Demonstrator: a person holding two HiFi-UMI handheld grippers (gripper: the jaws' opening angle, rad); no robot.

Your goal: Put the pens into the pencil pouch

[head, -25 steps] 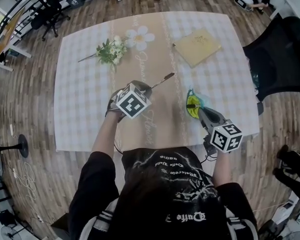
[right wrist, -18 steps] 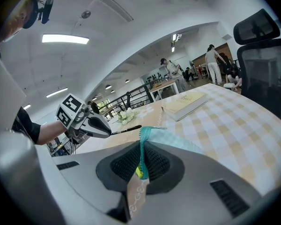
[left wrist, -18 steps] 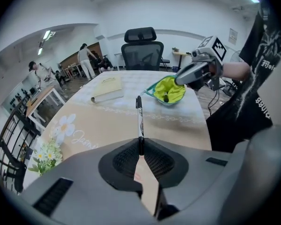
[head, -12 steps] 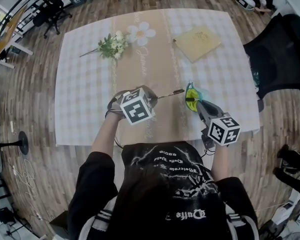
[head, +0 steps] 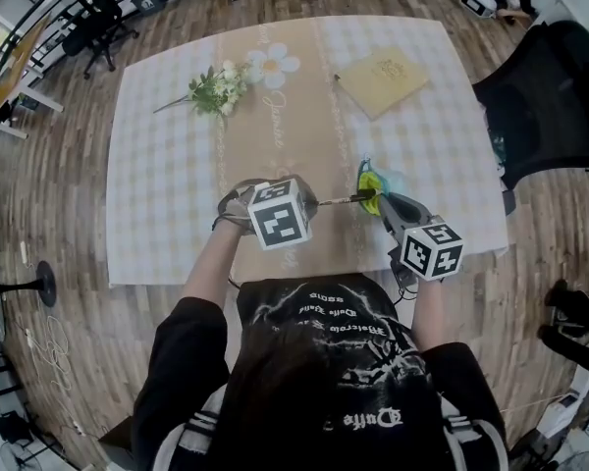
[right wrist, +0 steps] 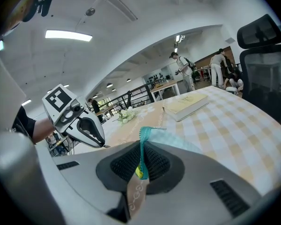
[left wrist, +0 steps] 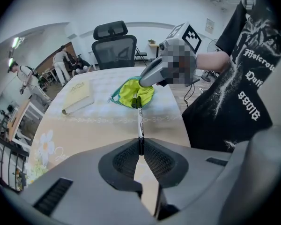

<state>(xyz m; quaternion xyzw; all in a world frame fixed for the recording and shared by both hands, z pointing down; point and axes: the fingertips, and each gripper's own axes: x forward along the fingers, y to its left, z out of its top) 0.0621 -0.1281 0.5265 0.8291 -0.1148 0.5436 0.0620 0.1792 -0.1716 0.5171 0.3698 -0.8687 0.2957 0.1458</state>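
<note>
Grip state, left gripper (left wrist: 140, 150): fingers almost together, clamped on the dark rear end of a pen (left wrist: 140, 123). Pen projecting straight ahead of the jaws, clear of the table (head: 157, 184), far tip at the open mouth of the pencil pouch (left wrist: 126, 93). Contact between tip and fabric: cannot tell.

Grip state, right gripper (right wrist: 141, 165): fingers almost together, pinching the teal zip edge of the pencil pouch, with the edge standing upright between the pads. In the left gripper view, placed at upper centre, nose down on the yellow-green pouch.

Layout in the head view: left gripper at frame centre, right gripper just to its right, pen bridging the gap between them. Pencil pouch lying right of centre on the table, near the front edge.

Other items on the table: notebook (head: 381, 77) at upper right, flower sprig (head: 216, 91) at upper left, both well apart from the pouch. Office chair (head: 550, 96) at the right edge of the frame, beside the table.
</note>
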